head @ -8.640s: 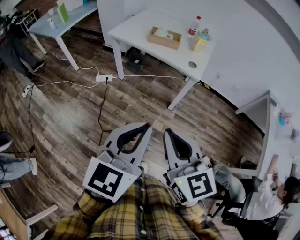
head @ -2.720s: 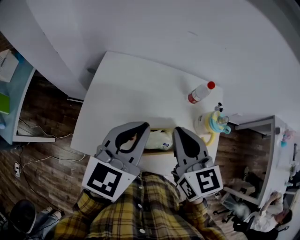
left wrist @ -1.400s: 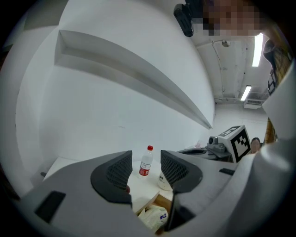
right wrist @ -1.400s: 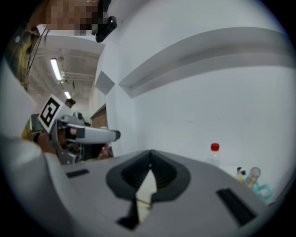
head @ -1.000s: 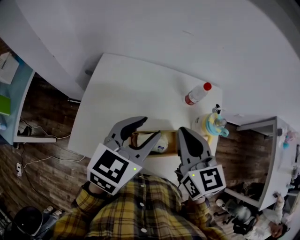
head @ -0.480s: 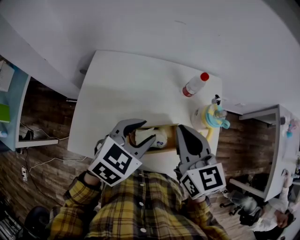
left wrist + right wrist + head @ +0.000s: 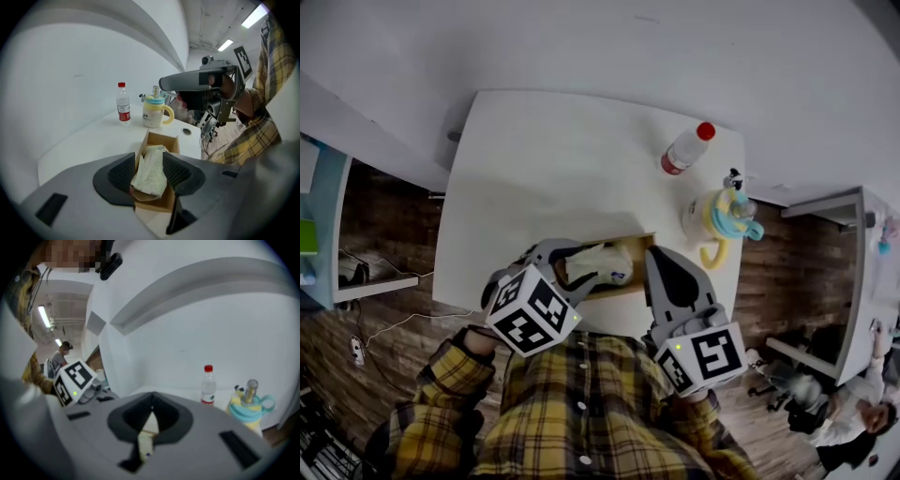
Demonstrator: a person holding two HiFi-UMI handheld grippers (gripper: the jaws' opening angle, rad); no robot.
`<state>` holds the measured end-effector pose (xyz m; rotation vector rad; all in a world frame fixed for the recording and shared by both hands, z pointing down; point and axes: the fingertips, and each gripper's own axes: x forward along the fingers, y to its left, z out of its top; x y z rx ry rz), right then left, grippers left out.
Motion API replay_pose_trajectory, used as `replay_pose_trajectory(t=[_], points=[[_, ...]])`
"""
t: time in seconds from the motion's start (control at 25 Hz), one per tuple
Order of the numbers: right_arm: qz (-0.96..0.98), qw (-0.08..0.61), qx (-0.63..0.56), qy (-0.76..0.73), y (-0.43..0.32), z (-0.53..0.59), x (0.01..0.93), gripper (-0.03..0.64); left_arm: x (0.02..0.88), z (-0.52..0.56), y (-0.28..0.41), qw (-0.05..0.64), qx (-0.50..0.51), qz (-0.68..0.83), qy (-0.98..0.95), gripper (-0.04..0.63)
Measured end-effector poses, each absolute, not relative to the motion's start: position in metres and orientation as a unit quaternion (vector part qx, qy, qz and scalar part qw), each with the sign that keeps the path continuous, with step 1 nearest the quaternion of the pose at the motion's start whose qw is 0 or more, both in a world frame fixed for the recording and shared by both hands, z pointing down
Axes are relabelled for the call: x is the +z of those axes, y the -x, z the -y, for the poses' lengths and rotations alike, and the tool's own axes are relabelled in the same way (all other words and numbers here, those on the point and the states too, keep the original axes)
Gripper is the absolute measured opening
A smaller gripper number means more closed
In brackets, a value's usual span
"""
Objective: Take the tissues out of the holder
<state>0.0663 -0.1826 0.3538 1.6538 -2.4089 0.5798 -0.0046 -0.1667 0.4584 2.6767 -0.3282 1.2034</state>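
Tissues (image 7: 151,178), a soft pale pack, sit in the brown cardboard holder (image 7: 164,139) near the front edge of the counter (image 7: 553,159). The left tongs (image 7: 149,161) pinch the pack, pads touching both its sides. The right tongs (image 7: 151,405) hang just beside the holder, pressed together and empty.

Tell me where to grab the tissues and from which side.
Grip the tissues across their narrow width from above: they stick up out of the open-topped holder, whose walls block a side approach. The left gripper is closed on them that way.
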Motion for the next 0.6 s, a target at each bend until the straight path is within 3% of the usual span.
replay_pose_trajectory(t=[0.6], points=[[0.785,0.083,0.228,-0.570,-0.077,0.177,0.379,0.011,0.528,0.152,-0.001,0.056,0.505,0.027,-0.861,0.186]])
